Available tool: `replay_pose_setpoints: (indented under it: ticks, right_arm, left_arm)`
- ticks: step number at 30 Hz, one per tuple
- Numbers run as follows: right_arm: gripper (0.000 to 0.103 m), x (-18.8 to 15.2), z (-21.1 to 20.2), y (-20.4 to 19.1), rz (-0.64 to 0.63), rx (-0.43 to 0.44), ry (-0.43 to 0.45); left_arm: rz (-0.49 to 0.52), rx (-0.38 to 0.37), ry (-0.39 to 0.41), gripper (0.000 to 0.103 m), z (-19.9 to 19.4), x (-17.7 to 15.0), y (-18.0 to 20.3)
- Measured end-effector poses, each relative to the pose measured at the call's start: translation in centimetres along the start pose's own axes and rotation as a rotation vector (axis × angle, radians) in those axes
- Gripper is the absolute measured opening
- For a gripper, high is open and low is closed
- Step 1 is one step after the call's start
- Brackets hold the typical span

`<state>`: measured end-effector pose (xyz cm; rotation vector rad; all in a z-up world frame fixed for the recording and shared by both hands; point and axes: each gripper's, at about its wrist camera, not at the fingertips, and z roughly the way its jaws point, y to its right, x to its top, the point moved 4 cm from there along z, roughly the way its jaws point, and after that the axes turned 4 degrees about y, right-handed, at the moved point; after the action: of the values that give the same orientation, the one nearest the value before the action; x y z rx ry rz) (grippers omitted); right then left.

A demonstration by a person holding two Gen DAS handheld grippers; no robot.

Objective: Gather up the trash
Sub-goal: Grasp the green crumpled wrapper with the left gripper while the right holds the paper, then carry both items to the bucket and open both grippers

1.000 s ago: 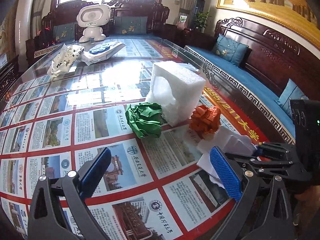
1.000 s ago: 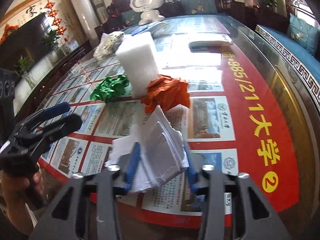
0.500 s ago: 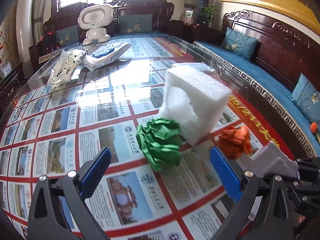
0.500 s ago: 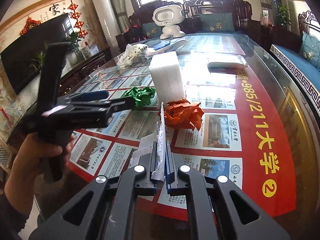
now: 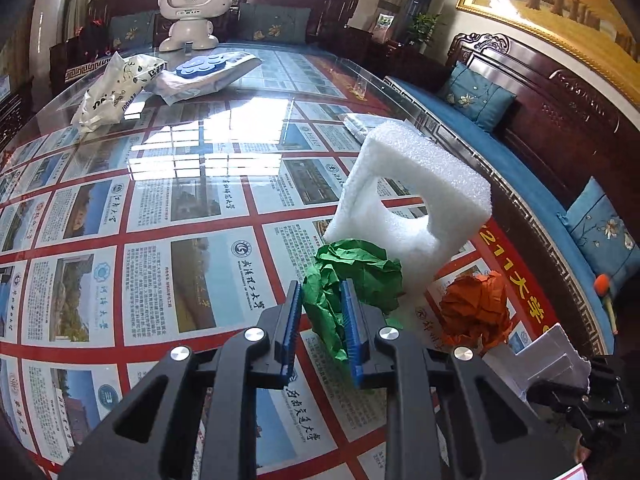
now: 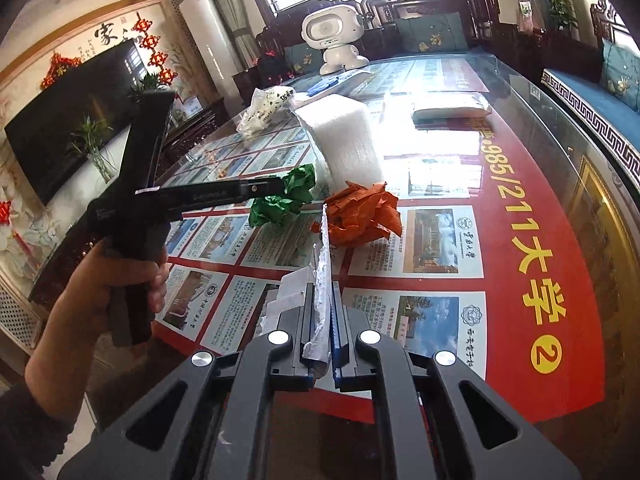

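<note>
The left gripper (image 5: 322, 312) is closing its blue ribbed pads on the crumpled green paper ball (image 5: 352, 280) — the near fold already sits between them, low against the glass, so a squeeze can gather the loose paper. The ball lies touching the front of the white foam block with the cut-out window (image 5: 408, 200), with the crumpled orange paper wad (image 5: 476, 308) just right of that block. The right gripper (image 6: 323, 312) is clamped flat on a thin white foam sheet (image 6: 322, 264) — held edge-up, clear of the table, presumably to carry off.
</note>
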<state>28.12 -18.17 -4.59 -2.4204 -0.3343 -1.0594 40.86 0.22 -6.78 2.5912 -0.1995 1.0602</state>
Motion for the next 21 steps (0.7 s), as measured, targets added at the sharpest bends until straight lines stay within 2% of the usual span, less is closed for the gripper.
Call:
replay_pose_setpoints:
  ticks: [4,11,17,21]
  right_arm:
    - [0.006,-0.2,-1.7,-0.2,0.013,0.037,0.029]
    - [0.006,-1.3,-5.3,-1.3,0.021,0.064,0.062]
    - [0.006,-4.1,-9.3,-2.7,0.024,0.073,0.072]
    - [0.006,-8.0,-13.3,-5.0,-0.006,0.087,0.062]
  left_arm:
    - [0.0,-0.018,0.042,0.021,-2.5,-0.6,0.4]
    - [0.075,-0.053,0.12,0.021,-9.5,-3.3,3.4]
    - [0.141,-0.125,0.131,0.021,-15.7,-8.9,7.2]
    - [0.206,-0.165,0.122,0.021,-19.9,-13.8,9.8]
